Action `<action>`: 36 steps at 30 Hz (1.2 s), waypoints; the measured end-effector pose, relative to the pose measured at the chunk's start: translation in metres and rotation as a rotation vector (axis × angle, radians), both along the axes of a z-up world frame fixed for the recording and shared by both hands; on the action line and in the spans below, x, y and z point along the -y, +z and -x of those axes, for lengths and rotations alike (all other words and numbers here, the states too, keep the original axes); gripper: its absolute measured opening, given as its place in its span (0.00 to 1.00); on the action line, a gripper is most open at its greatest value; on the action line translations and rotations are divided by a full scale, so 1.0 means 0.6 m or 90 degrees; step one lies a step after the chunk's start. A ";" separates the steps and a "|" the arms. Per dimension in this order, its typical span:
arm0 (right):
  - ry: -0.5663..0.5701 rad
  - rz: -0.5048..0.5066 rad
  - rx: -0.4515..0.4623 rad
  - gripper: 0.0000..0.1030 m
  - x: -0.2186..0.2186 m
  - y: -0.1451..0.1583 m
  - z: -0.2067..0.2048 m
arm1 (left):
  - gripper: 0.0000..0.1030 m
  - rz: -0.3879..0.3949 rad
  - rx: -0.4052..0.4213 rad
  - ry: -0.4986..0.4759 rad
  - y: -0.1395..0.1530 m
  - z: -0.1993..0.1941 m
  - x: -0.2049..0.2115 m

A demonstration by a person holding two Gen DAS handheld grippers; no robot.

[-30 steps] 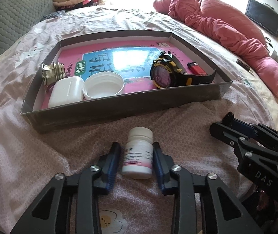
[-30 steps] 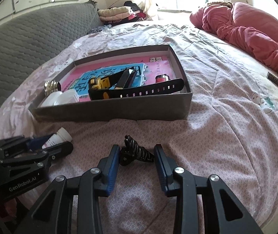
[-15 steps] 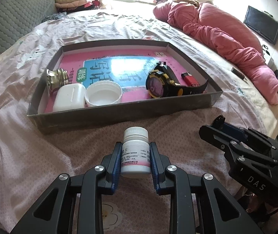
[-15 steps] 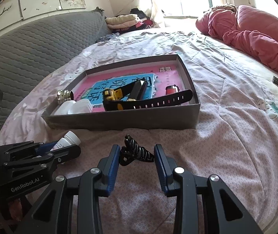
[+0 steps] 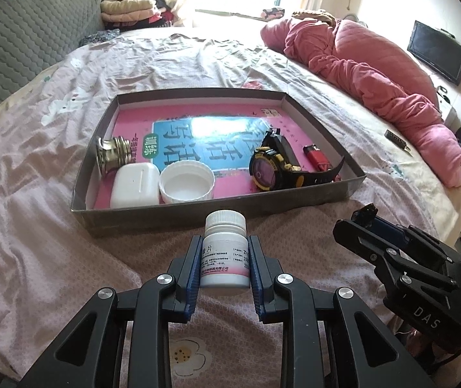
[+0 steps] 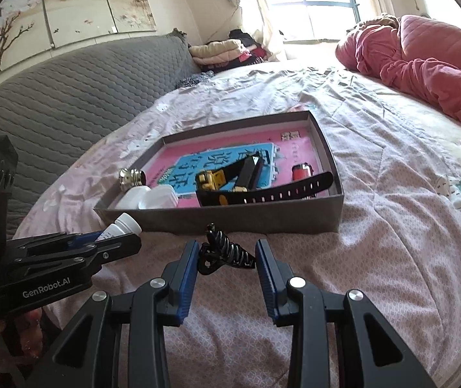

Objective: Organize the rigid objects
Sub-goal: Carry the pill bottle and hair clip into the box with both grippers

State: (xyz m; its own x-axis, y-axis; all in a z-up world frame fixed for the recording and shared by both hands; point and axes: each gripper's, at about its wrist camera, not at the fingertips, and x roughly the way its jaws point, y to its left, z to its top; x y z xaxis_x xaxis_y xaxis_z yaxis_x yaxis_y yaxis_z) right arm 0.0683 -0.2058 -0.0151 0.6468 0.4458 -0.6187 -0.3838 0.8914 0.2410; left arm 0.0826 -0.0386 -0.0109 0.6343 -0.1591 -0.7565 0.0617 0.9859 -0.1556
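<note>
- Left wrist view: the left gripper (image 5: 225,266) is closed on a white pill bottle (image 5: 225,252); the blue pads are pressed against both sides of its label, and the bottle is held upright with the cap up.
- The bottle is seen just in front of the near wall of the grey tray (image 5: 314,205), which rests on the pink bedsheet (image 5: 36,242).
- Inside the tray, at its near left corner, a white earbud case (image 5: 135,185) is seen beside a white lid (image 5: 186,186), with a metal fitting (image 5: 114,152) just behind the case.
- Toward the tray's near right, a black-and-yellow watch (image 5: 270,168) is laid, with a red lighter (image 5: 316,158) beside it.
- The right gripper (image 5: 364,218) is seen to the right of the tray's near wall.
- Right wrist view: the right gripper (image 6: 227,260) is held partly open around a black hair claw clip (image 6: 225,253); the clip is lodged between the pads, touching the left one, though whether the right pad presses on it cannot be told.
- The clip is seen just in front of the tray's near wall (image 6: 230,221).
- The left gripper (image 6: 118,244) is seen left of the tray's near corner, the bottle's cap (image 6: 128,222) showing past its fingers.
</note>
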 end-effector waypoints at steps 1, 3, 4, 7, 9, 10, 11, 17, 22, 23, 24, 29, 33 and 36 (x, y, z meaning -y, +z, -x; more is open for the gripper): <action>0.001 -0.001 0.004 0.35 0.000 0.002 0.000 | 0.26 -0.002 0.003 0.001 0.003 0.001 0.001; 0.004 -0.006 0.012 0.35 0.001 0.006 0.001 | 0.26 -0.003 0.006 0.001 0.007 0.001 0.004; 0.005 -0.007 0.017 0.35 0.000 0.008 0.002 | 0.26 -0.004 0.009 0.002 0.010 0.002 0.004; 0.007 -0.012 0.025 0.35 -0.001 0.011 0.001 | 0.26 -0.005 0.013 0.003 0.016 0.001 0.006; 0.008 -0.015 0.027 0.35 0.000 0.012 -0.001 | 0.26 -0.006 0.016 0.005 0.018 0.001 0.005; 0.009 -0.016 0.028 0.35 0.000 0.012 -0.002 | 0.26 -0.006 0.016 0.005 0.019 0.001 0.006; 0.009 -0.017 0.029 0.35 0.000 0.013 -0.003 | 0.26 -0.008 0.018 0.006 0.020 0.000 0.006; 0.010 -0.028 0.040 0.35 0.002 0.017 -0.011 | 0.26 -0.010 0.021 0.012 0.023 -0.009 0.003; 0.009 -0.037 0.049 0.35 0.004 0.020 -0.020 | 0.26 -0.008 0.020 0.015 0.024 -0.023 0.001; 0.009 -0.038 0.052 0.35 0.005 0.020 -0.022 | 0.26 -0.008 0.020 0.016 0.024 -0.027 0.001; 0.008 -0.040 0.053 0.35 0.005 0.021 -0.025 | 0.26 -0.008 0.019 0.016 0.024 -0.031 0.002; -0.001 -0.049 0.054 0.35 0.010 0.021 -0.040 | 0.26 -0.012 0.021 0.015 0.025 -0.053 0.006; -0.006 -0.051 0.056 0.35 0.012 0.021 -0.051 | 0.26 -0.013 0.020 0.012 0.022 -0.071 0.009; -0.010 -0.050 0.058 0.35 0.012 0.020 -0.059 | 0.26 -0.014 0.017 0.010 0.017 -0.086 0.011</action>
